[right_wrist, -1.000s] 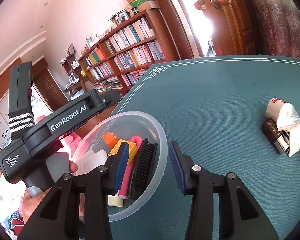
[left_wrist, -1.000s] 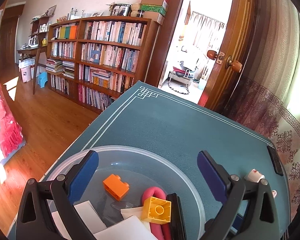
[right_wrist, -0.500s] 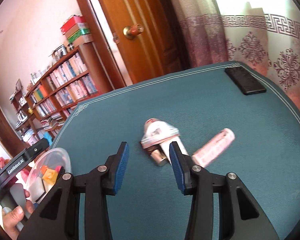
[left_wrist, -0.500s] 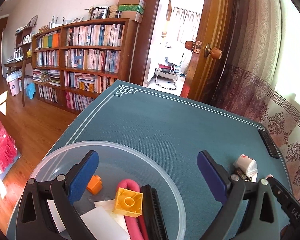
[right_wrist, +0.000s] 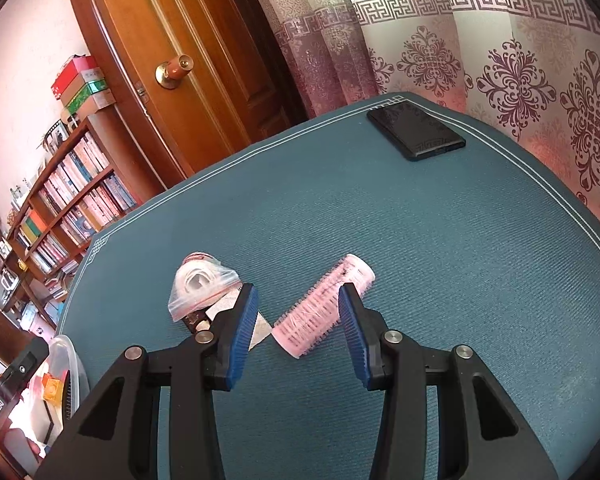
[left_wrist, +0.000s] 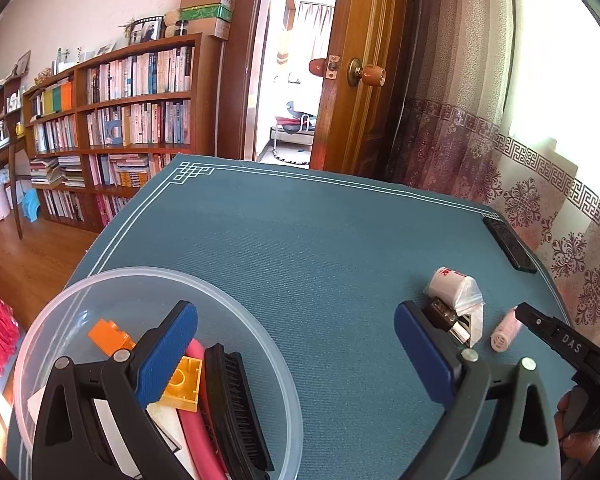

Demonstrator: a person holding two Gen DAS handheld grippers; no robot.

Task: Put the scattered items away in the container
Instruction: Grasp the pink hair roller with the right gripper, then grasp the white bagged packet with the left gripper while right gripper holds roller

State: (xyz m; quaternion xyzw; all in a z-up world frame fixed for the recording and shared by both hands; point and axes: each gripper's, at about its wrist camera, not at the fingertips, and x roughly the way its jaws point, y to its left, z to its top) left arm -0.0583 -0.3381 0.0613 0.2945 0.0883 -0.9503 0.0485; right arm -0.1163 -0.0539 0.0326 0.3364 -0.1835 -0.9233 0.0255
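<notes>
Black phone (right_wrist: 416, 135) flat near table's far corner; bookshelf (left_wrist: 112, 128) beside open door (left_wrist: 364, 68).

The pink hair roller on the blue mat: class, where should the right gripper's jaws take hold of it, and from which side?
Grip the pink hair roller across its round middle, coming down from above. It lies flat and diagonal on the mat, already between the open right gripper jaws, so closing across its width suits its cylinder shape.

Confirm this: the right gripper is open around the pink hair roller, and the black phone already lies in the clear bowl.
Wrong on the phone. The right wrist view shows the black phone lying on the teal mat by the curtain, not in the clear bowl. The right gripper is open around the pink hair roller.
</notes>
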